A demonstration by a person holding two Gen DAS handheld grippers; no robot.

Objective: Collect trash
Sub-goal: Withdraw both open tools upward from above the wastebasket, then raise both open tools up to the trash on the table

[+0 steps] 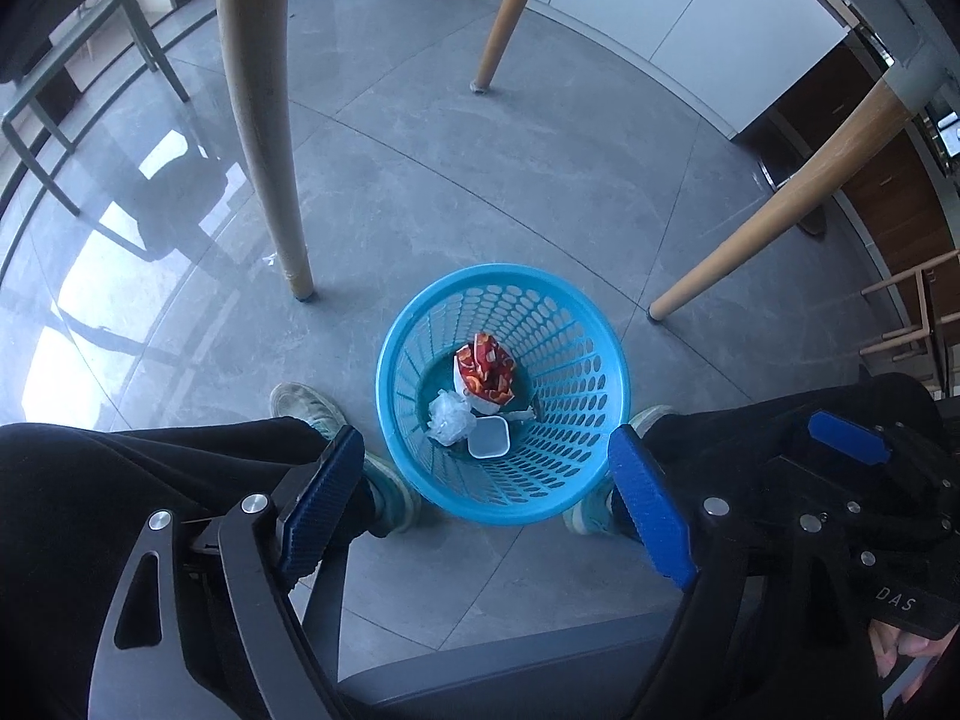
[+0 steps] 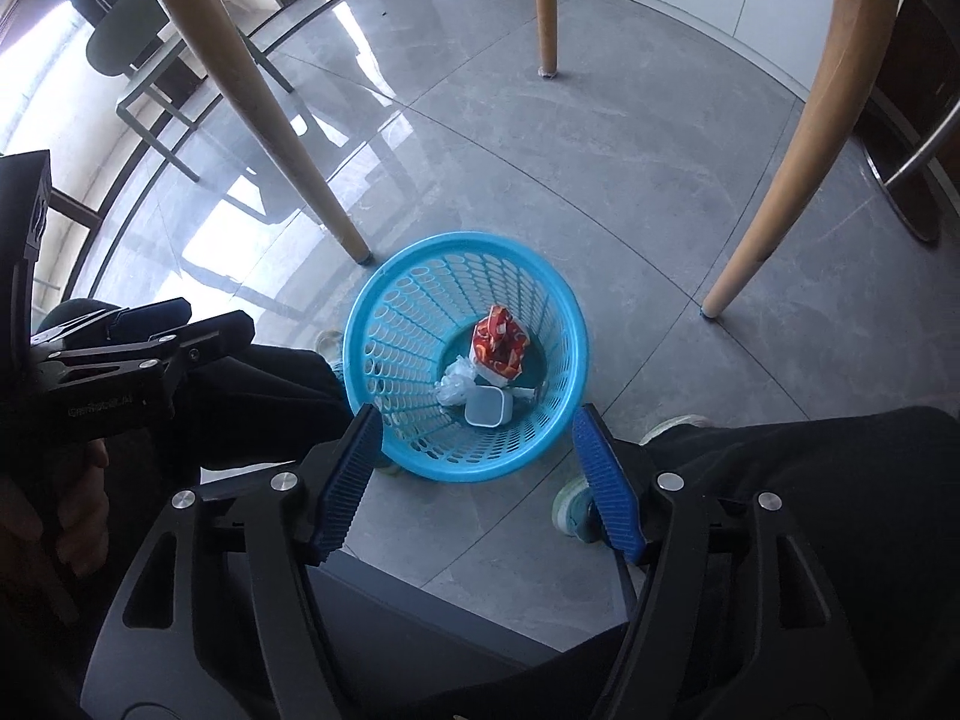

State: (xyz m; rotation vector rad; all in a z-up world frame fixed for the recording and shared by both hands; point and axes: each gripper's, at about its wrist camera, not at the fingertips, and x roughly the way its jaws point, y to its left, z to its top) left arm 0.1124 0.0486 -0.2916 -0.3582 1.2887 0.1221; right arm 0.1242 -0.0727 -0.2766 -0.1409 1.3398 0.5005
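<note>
A blue perforated trash basket [image 1: 540, 312] stands on the grey tiled floor between the person's feet; it also shows in the right wrist view [image 2: 390, 324]. Inside lie a red snack wrapper [image 1: 487, 371] [image 2: 499, 349], a crumpled clear plastic piece [image 1: 449, 414] [image 2: 456, 387] and a small white square cup [image 1: 489, 438] [image 2: 487, 407]. My left gripper [image 1: 486, 501] is open and empty above the basket's near rim. My right gripper [image 2: 474, 483] is open and empty, also above the near rim. The right gripper also shows at the right edge of the left wrist view [image 1: 852, 438], the left gripper at the left of the right wrist view [image 2: 150, 330].
Wooden table legs [image 1: 264, 120] [image 1: 504, 18] [image 1: 774, 222] stand around the basket. The person's black-trousered legs [image 1: 150, 468] and shoes [image 1: 312, 408] flank it. A grey chair [image 1: 72, 78] stands far left, a wooden cabinet [image 1: 888, 180] at right. A dark seat edge [image 1: 510, 660] lies below.
</note>
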